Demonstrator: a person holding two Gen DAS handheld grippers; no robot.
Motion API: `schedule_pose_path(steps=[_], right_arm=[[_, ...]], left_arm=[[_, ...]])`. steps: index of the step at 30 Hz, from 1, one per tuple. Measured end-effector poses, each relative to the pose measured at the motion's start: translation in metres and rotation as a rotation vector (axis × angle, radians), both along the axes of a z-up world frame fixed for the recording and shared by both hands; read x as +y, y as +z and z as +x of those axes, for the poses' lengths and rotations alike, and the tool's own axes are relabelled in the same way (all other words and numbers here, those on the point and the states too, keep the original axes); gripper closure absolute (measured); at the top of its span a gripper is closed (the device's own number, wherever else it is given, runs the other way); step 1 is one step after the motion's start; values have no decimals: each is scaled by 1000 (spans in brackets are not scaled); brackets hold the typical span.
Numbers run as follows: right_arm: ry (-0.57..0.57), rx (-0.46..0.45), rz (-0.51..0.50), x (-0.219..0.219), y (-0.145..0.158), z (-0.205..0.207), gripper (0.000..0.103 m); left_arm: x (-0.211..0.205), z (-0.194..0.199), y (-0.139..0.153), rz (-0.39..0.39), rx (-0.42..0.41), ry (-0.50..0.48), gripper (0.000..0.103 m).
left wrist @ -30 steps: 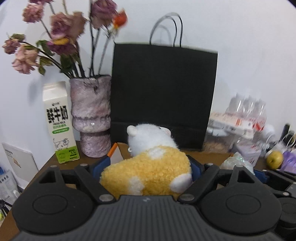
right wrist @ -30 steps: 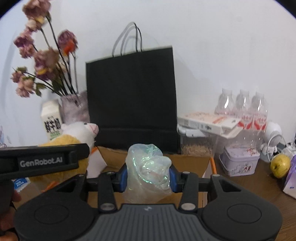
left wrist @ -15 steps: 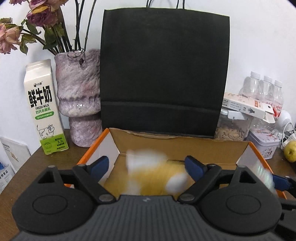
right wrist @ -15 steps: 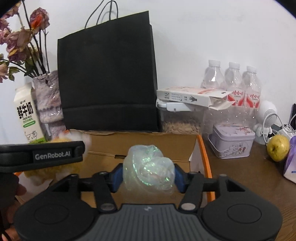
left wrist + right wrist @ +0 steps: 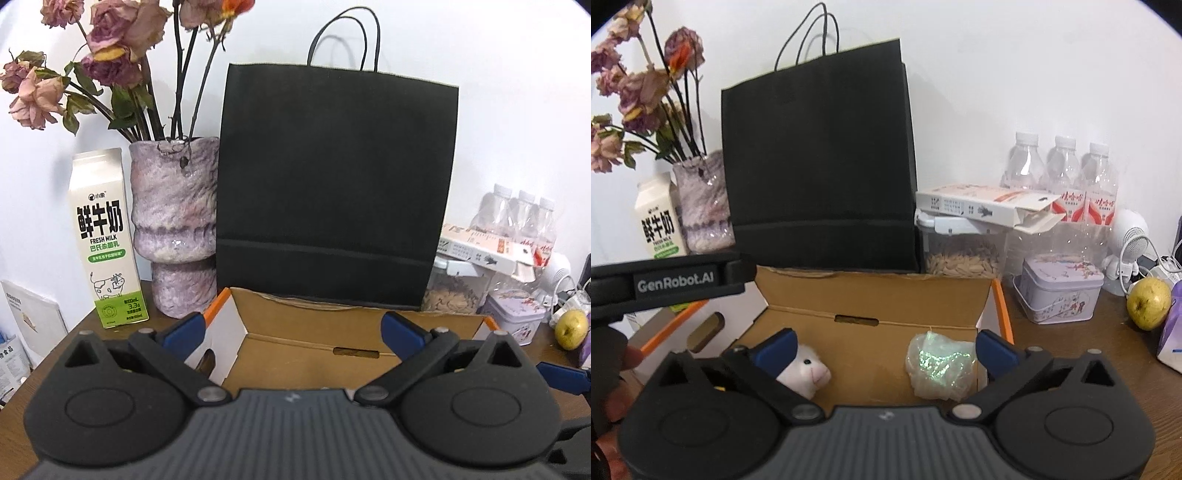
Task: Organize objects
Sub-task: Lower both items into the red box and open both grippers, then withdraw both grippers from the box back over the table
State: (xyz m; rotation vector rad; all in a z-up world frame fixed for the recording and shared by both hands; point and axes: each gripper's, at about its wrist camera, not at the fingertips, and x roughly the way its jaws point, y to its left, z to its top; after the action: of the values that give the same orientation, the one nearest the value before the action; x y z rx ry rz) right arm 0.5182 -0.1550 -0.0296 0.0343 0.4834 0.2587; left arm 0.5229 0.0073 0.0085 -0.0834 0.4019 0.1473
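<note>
An open cardboard box (image 5: pixel 875 302) with orange edges stands in front of me; it also shows in the left wrist view (image 5: pixel 314 332). A white and yellow plush sheep (image 5: pixel 809 373) lies inside at the left. A crumpled shiny plastic bag (image 5: pixel 938 369) lies inside at the right. My right gripper (image 5: pixel 886 347) is open above the box, with the sheep and the bag below between its fingers. My left gripper (image 5: pixel 295 328) is open and empty above the box's left side. The left gripper's body (image 5: pixel 672 284) shows at the left of the right wrist view.
A black paper bag (image 5: pixel 332 192) stands behind the box. A vase of dried roses (image 5: pixel 173 229) and a milk carton (image 5: pixel 107 240) stand at the left. At the right are water bottles (image 5: pixel 1060 177), a seed container (image 5: pixel 964 251), a tin (image 5: pixel 1063 291) and a yellow fruit (image 5: pixel 1148 302).
My left gripper opened and let the plush sheep drop into the box. My right gripper opened and let the plastic bag drop into the box.
</note>
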Motion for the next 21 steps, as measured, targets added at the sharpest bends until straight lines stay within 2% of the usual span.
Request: schedule_pose_path(steps=[12,21], right_arm=[[4,-94,16,-18,38,-53,0],[12,-137,-2,-30,48,-107,0]], left_arm=[[-3,-46,27,-21,-30,-28,0],[-7,-94,46,-49,-45,-58,0]])
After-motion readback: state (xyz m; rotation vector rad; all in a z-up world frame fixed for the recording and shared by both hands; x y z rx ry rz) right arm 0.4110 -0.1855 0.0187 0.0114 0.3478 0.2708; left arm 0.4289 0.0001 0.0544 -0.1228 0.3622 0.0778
